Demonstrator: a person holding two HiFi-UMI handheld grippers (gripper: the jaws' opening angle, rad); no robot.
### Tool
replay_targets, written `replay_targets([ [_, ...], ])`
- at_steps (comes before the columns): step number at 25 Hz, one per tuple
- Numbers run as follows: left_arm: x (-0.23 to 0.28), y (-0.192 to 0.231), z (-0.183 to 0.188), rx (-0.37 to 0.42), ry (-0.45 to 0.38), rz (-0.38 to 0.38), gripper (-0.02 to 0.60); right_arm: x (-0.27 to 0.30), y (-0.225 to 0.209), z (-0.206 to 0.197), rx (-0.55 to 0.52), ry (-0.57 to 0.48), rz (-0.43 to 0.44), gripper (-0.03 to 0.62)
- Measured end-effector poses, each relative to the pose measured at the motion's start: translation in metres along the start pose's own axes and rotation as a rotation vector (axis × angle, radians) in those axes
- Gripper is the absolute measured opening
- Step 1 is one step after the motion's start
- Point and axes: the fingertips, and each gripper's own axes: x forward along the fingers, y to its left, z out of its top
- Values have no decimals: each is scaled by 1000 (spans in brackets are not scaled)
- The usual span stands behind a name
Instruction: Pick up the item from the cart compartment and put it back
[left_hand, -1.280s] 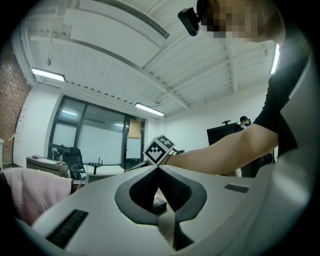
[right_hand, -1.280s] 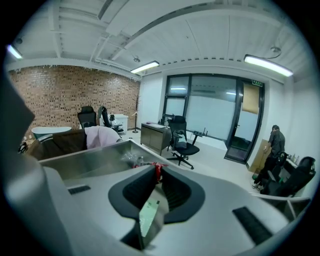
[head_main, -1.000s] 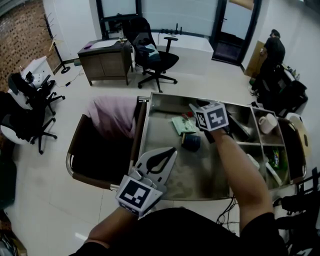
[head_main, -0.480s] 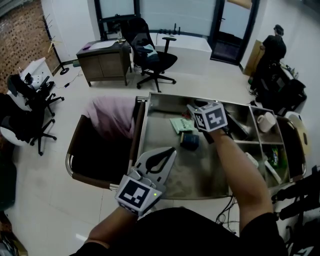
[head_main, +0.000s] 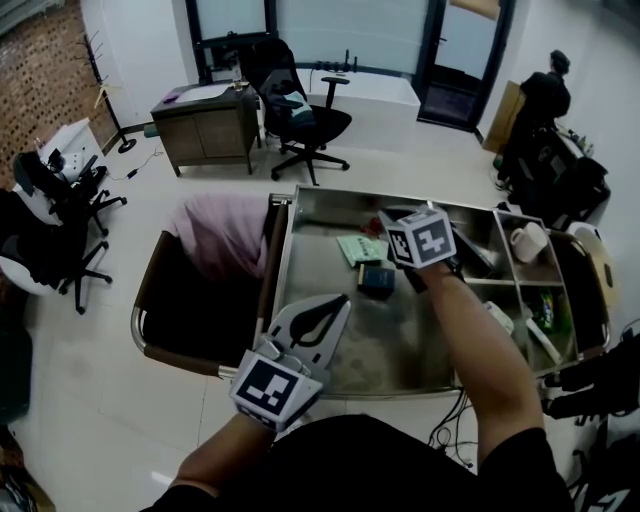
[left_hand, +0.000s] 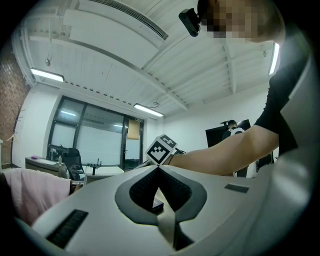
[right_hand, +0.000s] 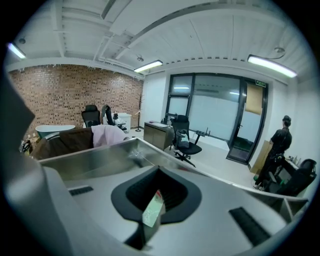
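Head view for bearings: on the cart (head_main: 279, 262), from the wide steel compartment (head_main: 400, 340) (white mug (head_main: 524, 241) in a side bin (head_main: 503, 262)), lift the green packet (right_hand: 151, 214) slowly with the right gripper (right_hand: 156, 197), just clamped onto its thin edge, clear of the dark box (head_main: 377, 279); left gripper (head_main: 338, 303) pinched together, empty.

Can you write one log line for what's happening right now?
step: grasp | right gripper: just closed on green packet in cart tray | left gripper: shut, empty
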Motion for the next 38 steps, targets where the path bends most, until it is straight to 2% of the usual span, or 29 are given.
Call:
replay_targets([
  [7,3,-1,-3,8,16,11,0,-54,25,23,104,-188,67,18],
  [14,5,-10,3,15,11,-10,0,-134,61,43,146,-385,164,18],
  [19,3,-13,5,20,13,-9,0,-182,66,44,126,-482,138,18],
  [29,1,-21,5,37,18,-8,0,-249,71,19,146,-580,105,18],
  [38,3,-30,9,41,7,-26,0,-264,85,-10,165,-589,110,17],
])
